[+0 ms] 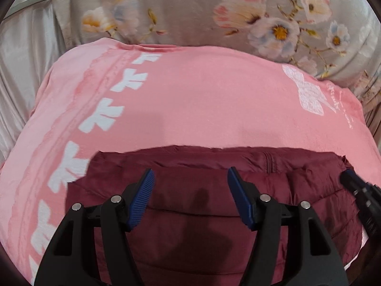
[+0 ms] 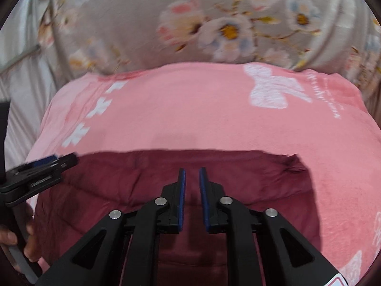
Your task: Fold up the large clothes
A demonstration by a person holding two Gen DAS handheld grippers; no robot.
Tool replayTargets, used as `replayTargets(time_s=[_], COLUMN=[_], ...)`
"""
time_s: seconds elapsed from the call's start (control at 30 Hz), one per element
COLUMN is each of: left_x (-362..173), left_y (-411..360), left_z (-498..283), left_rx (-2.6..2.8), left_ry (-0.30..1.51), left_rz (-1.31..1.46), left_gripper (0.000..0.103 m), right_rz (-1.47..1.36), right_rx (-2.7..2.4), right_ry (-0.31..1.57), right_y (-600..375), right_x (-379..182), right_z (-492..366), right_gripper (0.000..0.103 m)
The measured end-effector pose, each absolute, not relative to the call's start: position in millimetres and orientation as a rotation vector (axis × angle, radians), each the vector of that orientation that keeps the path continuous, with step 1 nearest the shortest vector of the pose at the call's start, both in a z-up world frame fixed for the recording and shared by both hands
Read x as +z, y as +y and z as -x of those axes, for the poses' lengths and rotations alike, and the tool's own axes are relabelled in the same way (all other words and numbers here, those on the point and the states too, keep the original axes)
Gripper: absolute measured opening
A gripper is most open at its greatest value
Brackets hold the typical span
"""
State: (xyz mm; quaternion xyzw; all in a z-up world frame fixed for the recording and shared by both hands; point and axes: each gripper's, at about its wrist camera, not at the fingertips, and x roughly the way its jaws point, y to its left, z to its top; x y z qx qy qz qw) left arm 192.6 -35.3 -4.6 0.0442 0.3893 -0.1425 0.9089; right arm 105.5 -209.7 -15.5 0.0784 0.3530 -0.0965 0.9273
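Maroon puffer jacket [image 1: 202, 202] lies flat on the pink blanket [image 1: 202, 95], at the near edge of both views, already squared into a compact block: straight far edge, quilted panels stacked, a zipper seam [image 1: 270, 164] showing near the top right in the left wrist view. Reads as folded at least once (judgement: mid-to-late in the fold, sleeves not visible so likely tucked under).

Left gripper [image 1: 190, 197] hangs above the jacket's middle, jaws standing well apart, nothing between the blue pads [image 1: 140, 200], no fabric pinched. Right gripper [image 2: 192, 197] sits over the jacket's centre too, jaws nearly together with a narrow gap, pads clear of the cloth; nothing held. Each tool shows at the edge of the other's view, so the two are side by side over the garment, both free of it. A hand [image 2: 21, 238] on the left tool's handle is visible low left in the right wrist view.

Why this layout: the blanket gives a soft, flat bed-top to press folds on (grippy, so the slick jacket is less likely to slide). Beyond it, floral bedding [image 1: 238, 12] and pale satin fabric [image 1: 21, 71] at the left.

Next move likely needs a fresh grab on a jacket edge; puffy fill may spring back open.
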Motion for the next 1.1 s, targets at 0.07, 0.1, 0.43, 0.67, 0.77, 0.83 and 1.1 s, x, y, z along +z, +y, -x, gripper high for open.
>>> replayTargets(time_s=[0.07,0.1,0.43,0.67,0.77,0.83,1.1], left_x=[-17.9,-25.1,-62.8,-72.3,-75.5,-76.8,-79.9], left_y=[-47.1,-51.9,-62.4,-69.3,-71.0,-72.9,-76.1], left_z=[-195.1,-196.0,-213.7,-213.5,-213.4,-212.5,-211.3], left_rx=[-0.308,-0.311,-0.277,-0.252,-0.247,-0.24,-0.226], left_ry=[0.833,0.847,0.877,0.847,0.84,0.832,0.814], left_rz=[-0.088,-0.085,-0.085,-0.117,-0.124,-0.134,-0.155], left_gripper=[0.061,0.061,0.062,0.064,0.064,0.065,0.065], right_rz=[-0.166,-0.177,-0.25,-0.259,-0.244,-0.226,-0.224], right_rx=[-0.191,-0.187,-0.193,-0.187,-0.193,-0.201,-0.202], right_ry=[0.751,0.765,0.818,0.82,0.815,0.811,0.806], right_y=[-208.7,-210.6,-225.6,-226.1,-223.6,-220.6,-219.1], right_x=[-27.5,-33.3,-71.6,-81.0,-82.8,-83.2,-84.0], right_z=[-114.4,-119.2,-136.3,-141.6,-142.5,-142.3,-143.4], right_gripper=[0.009,0.009,0.004,0.002,0.002,0.002,0.002])
